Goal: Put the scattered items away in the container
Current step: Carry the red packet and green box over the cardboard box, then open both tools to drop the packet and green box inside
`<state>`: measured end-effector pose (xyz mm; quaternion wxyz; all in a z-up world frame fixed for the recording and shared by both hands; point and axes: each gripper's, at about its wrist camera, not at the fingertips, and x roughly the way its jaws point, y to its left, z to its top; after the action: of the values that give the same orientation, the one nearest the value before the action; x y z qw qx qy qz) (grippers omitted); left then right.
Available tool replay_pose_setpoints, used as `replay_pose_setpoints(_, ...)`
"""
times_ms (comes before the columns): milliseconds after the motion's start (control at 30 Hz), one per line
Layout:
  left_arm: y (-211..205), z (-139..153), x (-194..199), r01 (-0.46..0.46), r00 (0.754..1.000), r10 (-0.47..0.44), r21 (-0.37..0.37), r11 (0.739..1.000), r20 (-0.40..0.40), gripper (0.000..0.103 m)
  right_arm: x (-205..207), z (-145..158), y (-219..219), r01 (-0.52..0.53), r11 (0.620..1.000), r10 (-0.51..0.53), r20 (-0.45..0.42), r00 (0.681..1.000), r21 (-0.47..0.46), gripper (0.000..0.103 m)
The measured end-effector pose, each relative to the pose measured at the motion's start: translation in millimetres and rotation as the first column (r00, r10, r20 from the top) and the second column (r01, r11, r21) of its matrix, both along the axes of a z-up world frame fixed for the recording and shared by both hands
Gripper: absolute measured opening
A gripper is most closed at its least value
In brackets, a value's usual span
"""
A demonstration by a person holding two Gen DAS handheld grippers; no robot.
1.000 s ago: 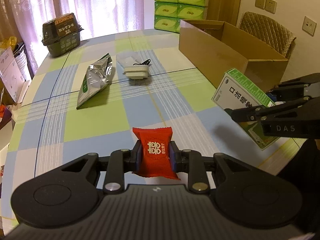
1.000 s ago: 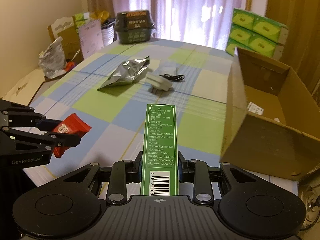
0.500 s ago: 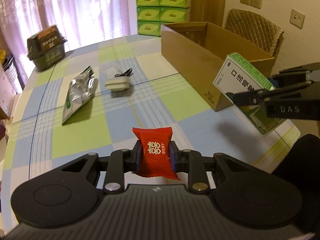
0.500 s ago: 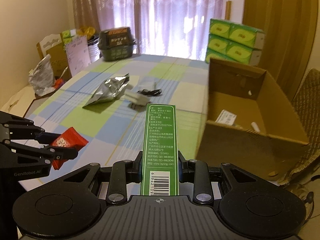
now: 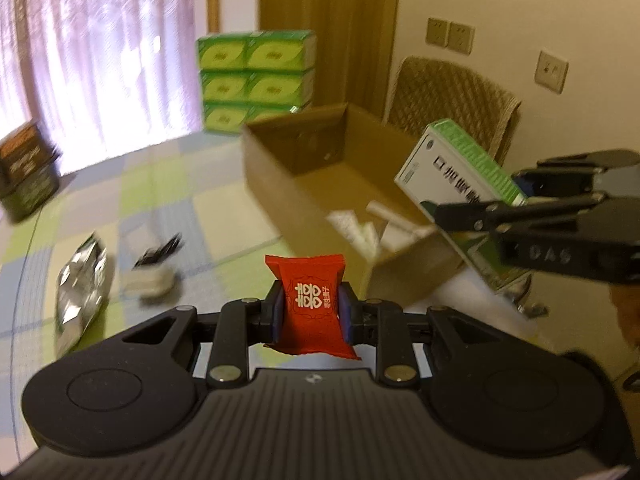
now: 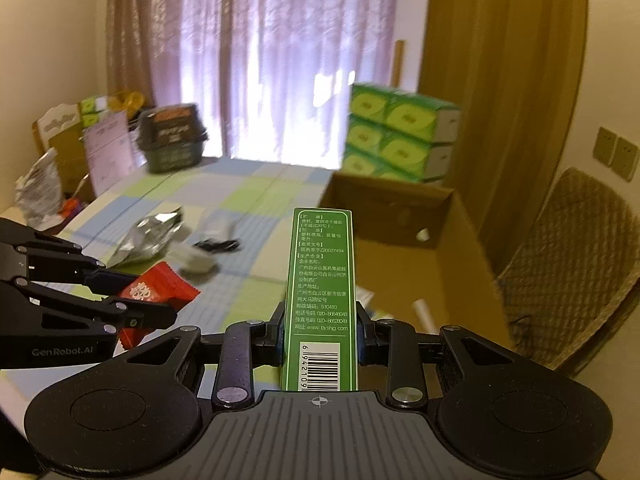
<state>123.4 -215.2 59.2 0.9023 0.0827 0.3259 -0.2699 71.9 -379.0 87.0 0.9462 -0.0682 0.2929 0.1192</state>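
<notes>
Left hand-held gripper (image 5: 311, 314) pinches glossy red sachet (image 5: 310, 304); right (image 6: 319, 330) clamps slim green carton (image 6: 321, 280).

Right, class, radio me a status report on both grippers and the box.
Left gripper shut on red packet. Right gripper shut on green carton. Cardboard box open, path clear.

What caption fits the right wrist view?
Right gripper holds green box near cardboard box.

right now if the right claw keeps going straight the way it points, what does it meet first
Probably the cardboard box: the right claw, shut on the green carton, points at its open inside, likely clearing the near rim. Depth is unclear.
</notes>
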Motion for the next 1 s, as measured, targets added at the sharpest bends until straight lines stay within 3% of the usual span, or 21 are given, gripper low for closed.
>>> replay_pose_setpoints(300, -59.4, 10.4, 49.0, 0.047, 0.999, -0.047, -0.044, 0.998, 0.008, 0.022, 49.8, 8.1, -42.2, 0.056, 0.998, -0.057, 0.036, 0.998, 0.019, 0.033)
replay_pose_setpoints(700, -97.0, -18.8, 88.3, 0.055, 0.998, -0.055, -0.034, 0.998, -0.009, 0.023, 90.7, -23.9, -83.7, 0.114, 0.992, -0.112, -0.032, 0.993, 0.059, 0.033)
replay_pose_setpoints(767, -98.5, -20.9, 91.0, 0.045, 0.999, -0.045, -0.027, 0.999, -0.002, 0.032, 94.1, -27.5, -85.2, 0.115, 0.992, -0.113, -0.038, 0.993, 0.054, 0.033)
replay_pose_setpoints(800, -98.3, -21.7, 92.1, 0.043, 0.999, -0.043, -0.026, 0.999, -0.002, 0.049, 95.7, -29.0, -85.8, 0.116, 0.992, -0.114, -0.04, 0.993, 0.052, 0.033)
replay_pose_setpoints(833, -97.4, -22.1, 92.4, 0.045, 0.999, -0.045, -0.028, 0.999, 0.0, 0.053, 96.5, -30.2, -86.3, 0.118, 0.992, -0.116, -0.043, 0.992, 0.052, 0.033)
replay_pose_setpoints(1000, -82.6, -21.0, 85.6, 0.031, 0.999, -0.031, -0.014, 0.999, 0.023, 0.053, 97.9, -33.5, -86.5, 0.121, 0.991, -0.118, -0.047, 0.992, 0.05, 0.033)
